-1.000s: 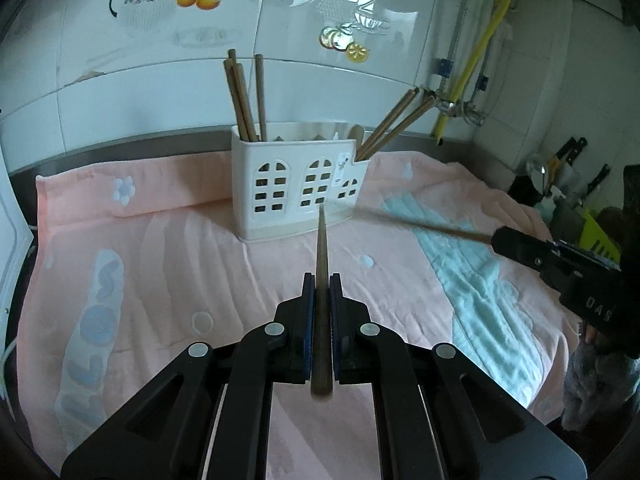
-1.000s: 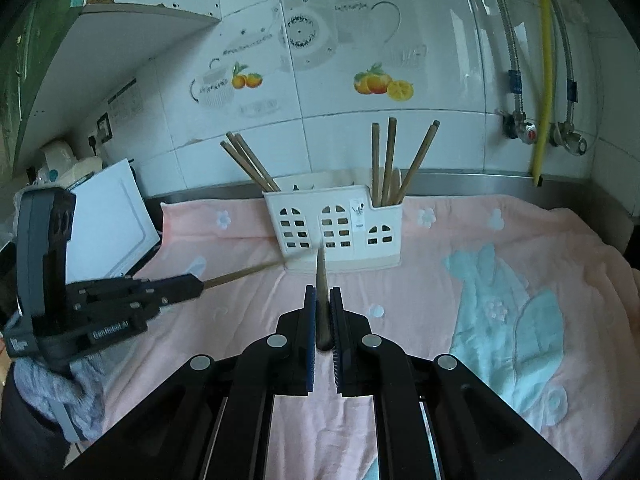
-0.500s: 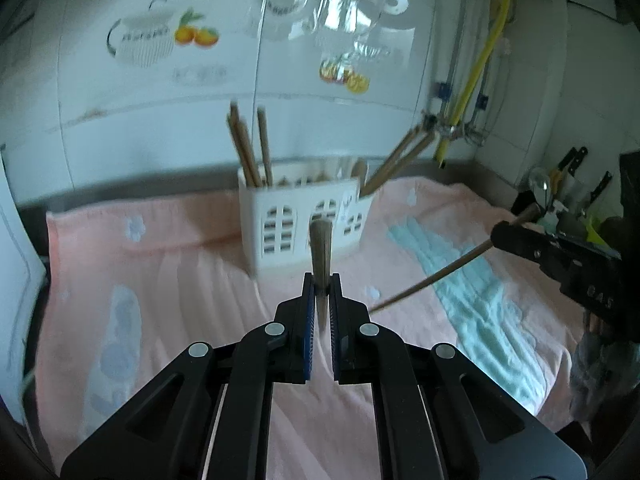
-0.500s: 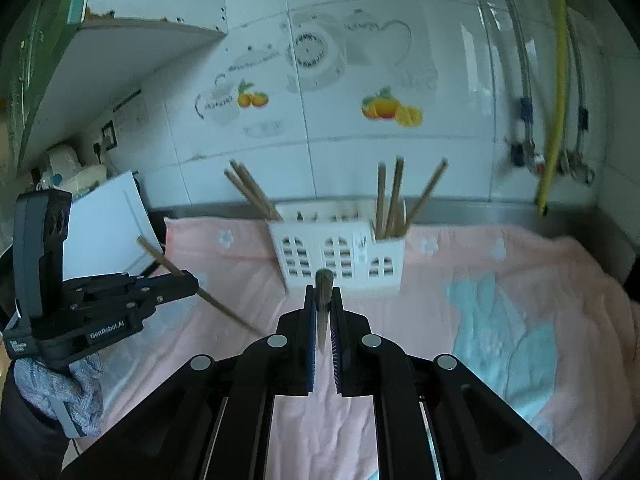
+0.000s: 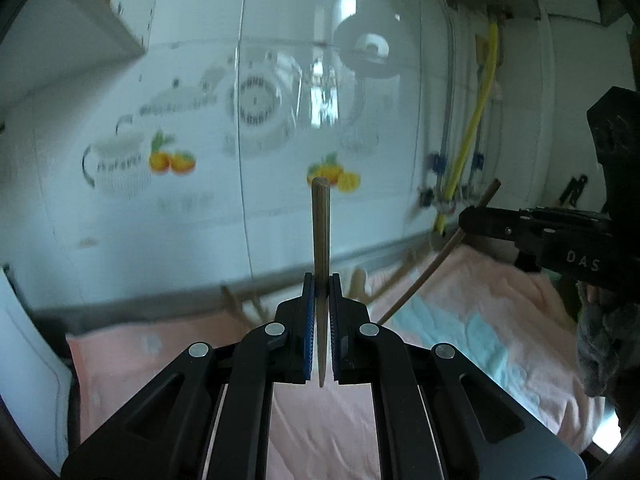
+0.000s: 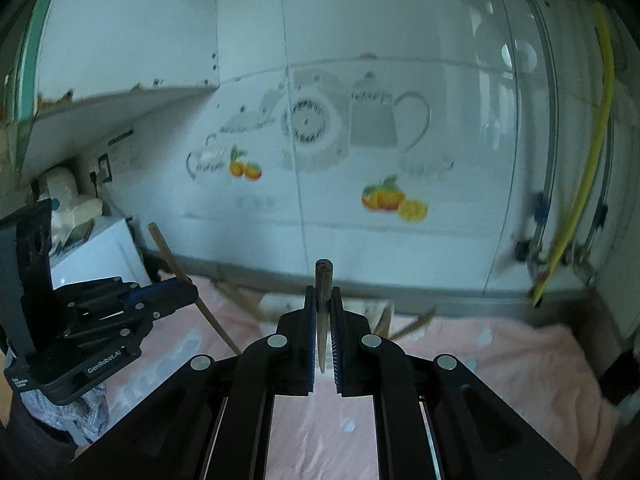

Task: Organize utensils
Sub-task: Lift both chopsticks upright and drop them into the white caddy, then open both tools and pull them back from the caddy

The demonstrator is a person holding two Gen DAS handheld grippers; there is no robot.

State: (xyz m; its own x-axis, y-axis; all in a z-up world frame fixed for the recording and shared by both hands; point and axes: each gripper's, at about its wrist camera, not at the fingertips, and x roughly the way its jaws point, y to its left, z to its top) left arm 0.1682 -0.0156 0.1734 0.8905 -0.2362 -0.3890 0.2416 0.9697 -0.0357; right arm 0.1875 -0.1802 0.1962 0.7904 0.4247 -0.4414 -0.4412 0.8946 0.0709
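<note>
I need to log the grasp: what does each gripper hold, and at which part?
The left gripper and the right gripper each clamp one wooden chopstick, low on the shaft near its thin tip.

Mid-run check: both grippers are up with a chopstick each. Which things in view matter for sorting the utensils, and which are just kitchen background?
Job:
left gripper, clamping a chopstick
right gripper, clamping the other chopstick
white utensil holder, mostly hidden, blurred

Background:
pink towel
yellow hose
fruit wall decals
white appliance
</note>
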